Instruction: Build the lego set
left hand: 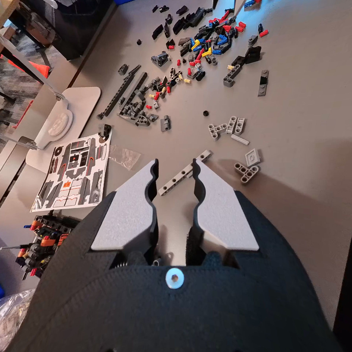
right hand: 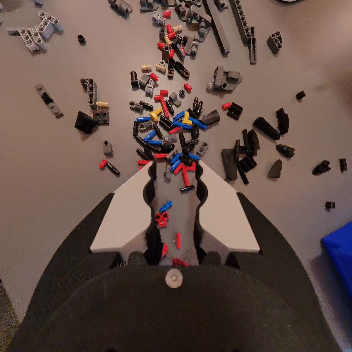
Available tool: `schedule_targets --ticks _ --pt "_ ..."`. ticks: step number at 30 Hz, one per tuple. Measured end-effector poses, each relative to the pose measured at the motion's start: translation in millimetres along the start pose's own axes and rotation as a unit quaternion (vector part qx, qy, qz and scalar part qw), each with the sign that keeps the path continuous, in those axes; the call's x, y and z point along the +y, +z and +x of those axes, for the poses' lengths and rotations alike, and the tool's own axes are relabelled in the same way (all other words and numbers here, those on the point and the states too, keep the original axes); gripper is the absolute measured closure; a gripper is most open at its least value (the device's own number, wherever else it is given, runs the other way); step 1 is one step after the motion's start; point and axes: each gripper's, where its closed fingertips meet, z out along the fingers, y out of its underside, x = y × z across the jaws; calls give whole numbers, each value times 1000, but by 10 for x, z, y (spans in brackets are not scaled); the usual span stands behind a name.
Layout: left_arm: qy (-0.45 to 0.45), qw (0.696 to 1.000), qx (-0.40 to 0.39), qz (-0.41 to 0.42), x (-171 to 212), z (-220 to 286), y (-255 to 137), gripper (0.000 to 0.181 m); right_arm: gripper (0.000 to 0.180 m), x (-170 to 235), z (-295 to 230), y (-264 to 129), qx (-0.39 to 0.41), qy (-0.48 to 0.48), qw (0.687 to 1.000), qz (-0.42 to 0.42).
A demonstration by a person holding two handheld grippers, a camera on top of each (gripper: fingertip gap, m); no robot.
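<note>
Left gripper (left hand: 175, 162) spread apart, empty, hovering above grey table (left hand: 285, 133). Light grey beam (left hand: 182, 172) flat on table at centre frame, seen through the gap between the fingertips, upper end passing behind the right fingertip; contact cannot be told. Grey T-piece (left hand: 246, 171) and square plate (left hand: 252, 157) just right of it, touching each other. Cluster of light grey liftarms (left hand: 228, 126) above those. Sticker sheet (left hand: 74, 171) left of centre, clear bag (left hand: 123, 155) at its right edge. Partly built model (left hand: 43, 242), black with orange and red bits, lower left, half hidden by gripper body. White stand base (left hand: 76, 106) upper left. Long dark beams (left hand: 123, 91) and loose dark grey parts above centre; mixed red, blue, yellow, black pile (left hand: 209, 43) at top.

Right gripper (right hand: 176, 162) also spread apart, holding nothing, pointed down at the same pile. Blue pins (right hand: 175, 160) and red axle (right hand: 184, 175) at the fingertips, between them. Blue pin (right hand: 165, 206), red connector (right hand: 162, 219) and small red pin (right hand: 178, 241) on table lower down in the gap. Yellow pieces (right hand: 156, 114) above centre. Black curved panels (right hand: 247, 152) right of centre. Light grey liftarms (right hand: 38, 30) upper left, dark beams (right hand: 242, 22) along top right. Blue object (right hand: 341, 253) at right edge, kind unclear.
</note>
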Motion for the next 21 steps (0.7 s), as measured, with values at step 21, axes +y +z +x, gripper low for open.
schedule_targets --ticks 21 --pt "-2 1000 5 -3 28 5 23 148 156 12 238 -98 9 27 999 22"
